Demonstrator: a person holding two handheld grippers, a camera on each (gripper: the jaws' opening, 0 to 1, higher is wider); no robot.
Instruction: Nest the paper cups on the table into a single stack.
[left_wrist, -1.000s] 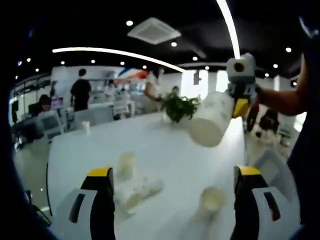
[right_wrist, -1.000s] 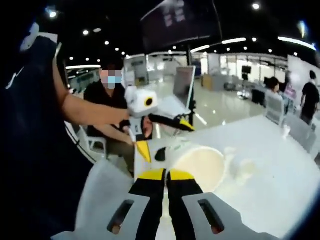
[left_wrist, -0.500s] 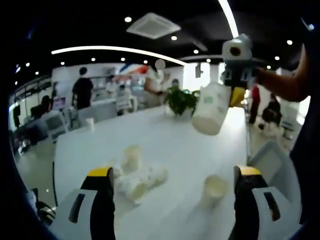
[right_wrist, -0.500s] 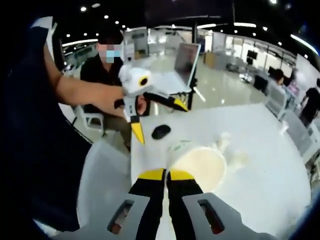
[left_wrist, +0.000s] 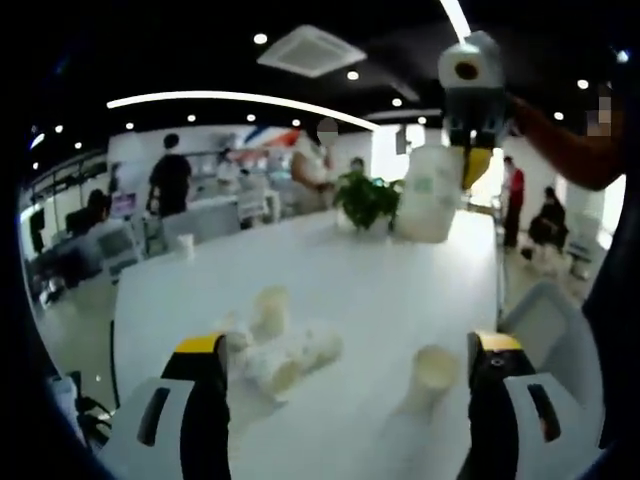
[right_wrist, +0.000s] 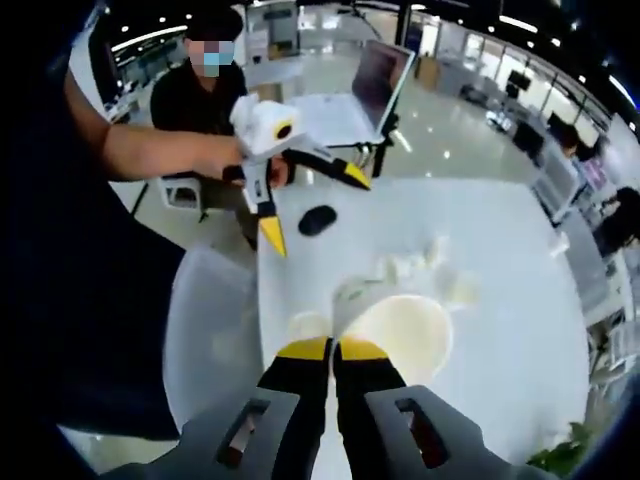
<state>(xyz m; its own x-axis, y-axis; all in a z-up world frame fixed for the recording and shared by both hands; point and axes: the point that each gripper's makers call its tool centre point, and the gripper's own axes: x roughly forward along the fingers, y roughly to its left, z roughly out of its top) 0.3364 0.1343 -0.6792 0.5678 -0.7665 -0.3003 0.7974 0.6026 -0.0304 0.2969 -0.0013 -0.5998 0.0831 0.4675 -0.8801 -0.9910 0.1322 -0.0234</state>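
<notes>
Right gripper (right_wrist: 332, 349) has lifted its cup (right_wrist: 405, 335), seemingly more upright

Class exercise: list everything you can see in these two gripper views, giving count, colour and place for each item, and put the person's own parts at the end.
held paper cup: one, white, lifted above the table, mouth down.
standing paper cups: two, cream, upright on the table, apart.
lying paper cups: a small cluster, cream, on their sides near the left jaw; exact count unclear.
table: one, white, long.
potted plant: one, green, far end of the table.
computer mouse: one, black, on the table.
laptop: one, dark screen, beyond the table.
right gripper: yellow-tipped, clamped on the held paper cup.
left gripper: yellow-tipped, jaws wide apart, nothing between.
</notes>
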